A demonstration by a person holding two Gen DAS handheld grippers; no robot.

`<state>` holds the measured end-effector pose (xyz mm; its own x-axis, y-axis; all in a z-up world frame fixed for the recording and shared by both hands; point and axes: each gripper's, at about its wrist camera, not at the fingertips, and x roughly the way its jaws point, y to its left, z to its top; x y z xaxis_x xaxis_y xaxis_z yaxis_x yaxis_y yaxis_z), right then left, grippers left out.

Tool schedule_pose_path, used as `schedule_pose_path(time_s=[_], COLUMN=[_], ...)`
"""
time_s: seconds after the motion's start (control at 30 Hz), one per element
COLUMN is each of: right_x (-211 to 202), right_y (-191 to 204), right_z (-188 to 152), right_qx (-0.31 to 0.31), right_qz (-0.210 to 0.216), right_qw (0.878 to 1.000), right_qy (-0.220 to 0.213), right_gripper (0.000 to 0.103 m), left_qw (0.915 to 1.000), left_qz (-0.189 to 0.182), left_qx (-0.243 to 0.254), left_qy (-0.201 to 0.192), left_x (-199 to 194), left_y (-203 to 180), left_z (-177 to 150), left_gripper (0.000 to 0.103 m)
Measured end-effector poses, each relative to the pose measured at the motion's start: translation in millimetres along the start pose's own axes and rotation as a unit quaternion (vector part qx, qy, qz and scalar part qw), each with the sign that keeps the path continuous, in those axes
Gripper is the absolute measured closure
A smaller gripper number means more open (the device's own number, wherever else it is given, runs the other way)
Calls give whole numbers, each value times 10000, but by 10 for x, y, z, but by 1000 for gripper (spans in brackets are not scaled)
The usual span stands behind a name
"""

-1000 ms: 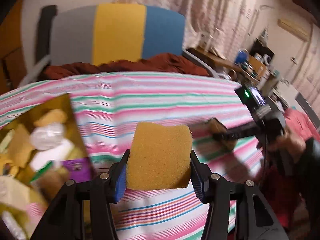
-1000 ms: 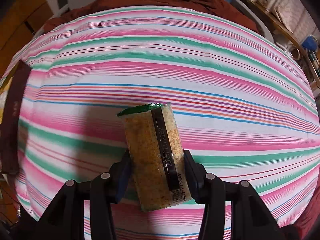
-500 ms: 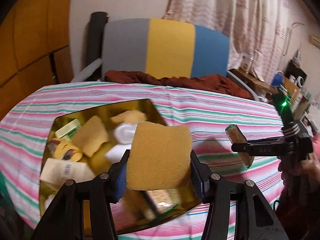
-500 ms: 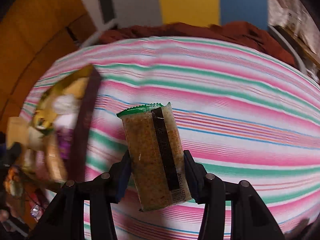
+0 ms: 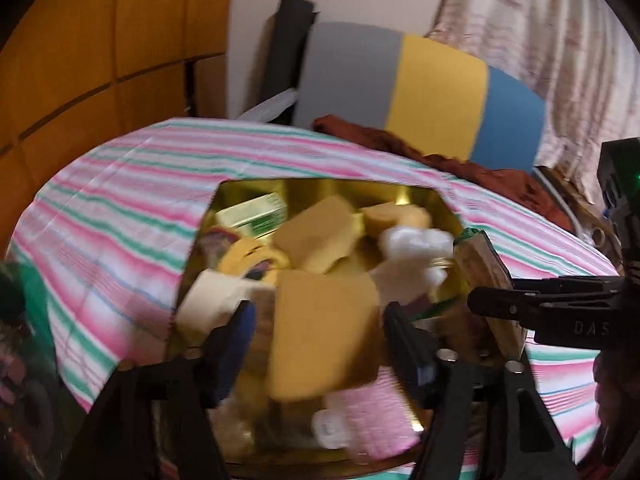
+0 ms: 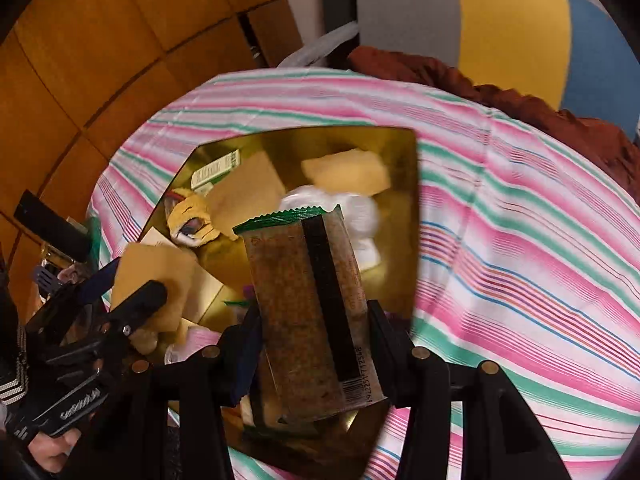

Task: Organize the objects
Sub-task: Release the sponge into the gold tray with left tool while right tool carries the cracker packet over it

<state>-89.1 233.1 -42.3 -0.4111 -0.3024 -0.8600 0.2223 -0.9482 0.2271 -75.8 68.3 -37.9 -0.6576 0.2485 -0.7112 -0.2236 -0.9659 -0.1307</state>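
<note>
Both grippers hang over the gold rectangular tin at frame centre for dropping: left gripper loosely brackets a yellow sponge square, right gripper clamps a green-edged clear snack packet.

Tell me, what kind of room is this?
Probably a room in someone's home, maybe a bedroom or living room. There are flowery curtains, wooden wall panels, and a striped cloth spread under a gold tin of household odds and ends.
</note>
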Motion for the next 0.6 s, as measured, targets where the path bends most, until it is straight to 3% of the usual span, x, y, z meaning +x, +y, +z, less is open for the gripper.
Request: schedule_pose_path(time_s=[0.07,0.17,0.3,0.43,0.6], right_x=[105,228,151,-20,-188], right_y=[62,77,96,121,169], right_z=[24,42,20,-7,-96], right_qx=[2,-4,-114,-211,-250], right_qz=[-14,45,-17,-208,-458], right_qw=[10000,9999,9999,9987,9962], right_qy=[83,116,-74,-405,-702], right_gripper=[52,48,25,21,20], left_qw=[9999,9997,9993,9985,9933], left_qz=[49,121,210,406,1027], left_qx=[-91,-195,-296,-331,-411], left_qy=[-46,-66,-117,-182,-348], left_x=[-8,-33,-94,-169,-340], left_y=[73,130,172,166,104], left_z=[-17,-24,-44,-31,38], left_gripper=[18,0,0,0,0])
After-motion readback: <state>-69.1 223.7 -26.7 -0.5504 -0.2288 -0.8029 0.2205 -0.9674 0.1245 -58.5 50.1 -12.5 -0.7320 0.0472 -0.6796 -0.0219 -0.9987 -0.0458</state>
